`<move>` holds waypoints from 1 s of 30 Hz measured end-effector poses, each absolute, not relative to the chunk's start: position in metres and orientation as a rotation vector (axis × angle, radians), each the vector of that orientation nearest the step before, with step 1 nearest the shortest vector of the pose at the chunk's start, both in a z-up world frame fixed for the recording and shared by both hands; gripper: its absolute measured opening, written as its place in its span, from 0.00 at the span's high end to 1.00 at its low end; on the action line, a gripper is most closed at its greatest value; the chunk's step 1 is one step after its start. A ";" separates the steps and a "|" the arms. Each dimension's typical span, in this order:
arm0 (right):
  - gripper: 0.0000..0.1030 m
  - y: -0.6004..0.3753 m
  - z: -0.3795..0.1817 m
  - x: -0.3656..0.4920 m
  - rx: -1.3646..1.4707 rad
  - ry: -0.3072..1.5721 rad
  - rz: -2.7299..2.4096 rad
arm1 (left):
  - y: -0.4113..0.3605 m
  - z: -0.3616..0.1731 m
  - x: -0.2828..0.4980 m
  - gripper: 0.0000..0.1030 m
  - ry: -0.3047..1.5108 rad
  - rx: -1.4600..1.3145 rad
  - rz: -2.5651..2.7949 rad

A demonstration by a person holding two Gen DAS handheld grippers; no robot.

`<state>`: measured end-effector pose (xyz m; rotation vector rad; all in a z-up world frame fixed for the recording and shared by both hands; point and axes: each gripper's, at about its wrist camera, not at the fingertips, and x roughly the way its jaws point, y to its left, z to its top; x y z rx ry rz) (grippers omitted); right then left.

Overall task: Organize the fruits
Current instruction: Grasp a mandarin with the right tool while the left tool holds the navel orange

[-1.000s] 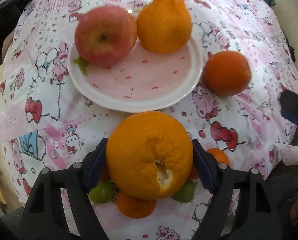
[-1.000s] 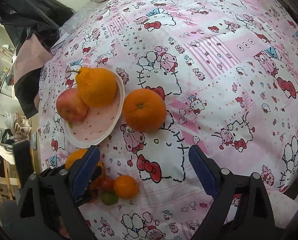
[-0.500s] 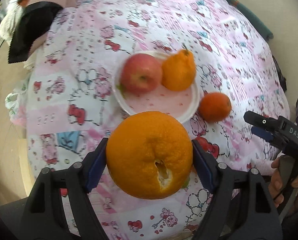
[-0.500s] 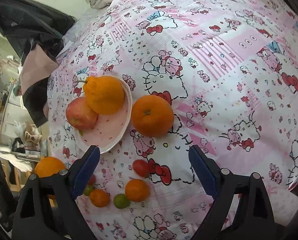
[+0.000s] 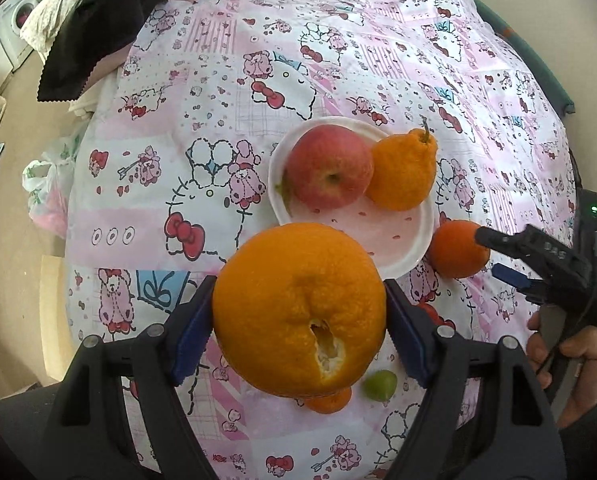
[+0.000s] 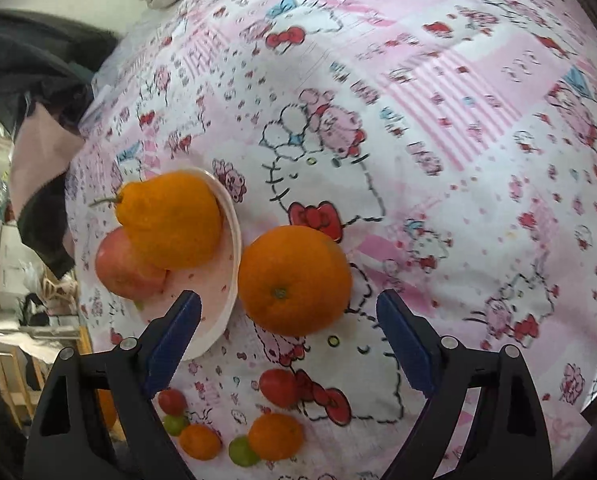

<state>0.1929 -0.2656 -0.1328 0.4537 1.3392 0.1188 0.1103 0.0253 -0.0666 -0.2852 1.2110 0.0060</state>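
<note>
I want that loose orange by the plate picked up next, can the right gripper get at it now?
Probably yes: the right gripper is open and empty, the orange lies just ahead of it on the cloth, beside the plate, uncovered.

The big orange (image 5: 298,316) hides most of a small orange (image 5: 329,400) beneath it. The apple (image 6: 128,266) sits half behind the knobbed citrus (image 6: 170,220). The far bedcover (image 6: 438,60) print is blurred.
</note>
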 end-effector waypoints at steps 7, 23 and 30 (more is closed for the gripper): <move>0.24 -0.252 -0.160 0.205 0.372 1.411 0.085 | 0.029 -0.073 0.114 0.26 1.228 -0.299 0.019; 0.29 -0.260 -0.138 0.191 0.384 1.339 0.099 | 0.033 -0.075 0.109 0.26 1.203 -0.294 0.032; 0.29 -0.263 -0.092 0.171 0.453 1.239 0.174 | 0.041 -0.073 0.105 0.26 1.184 -0.295 0.055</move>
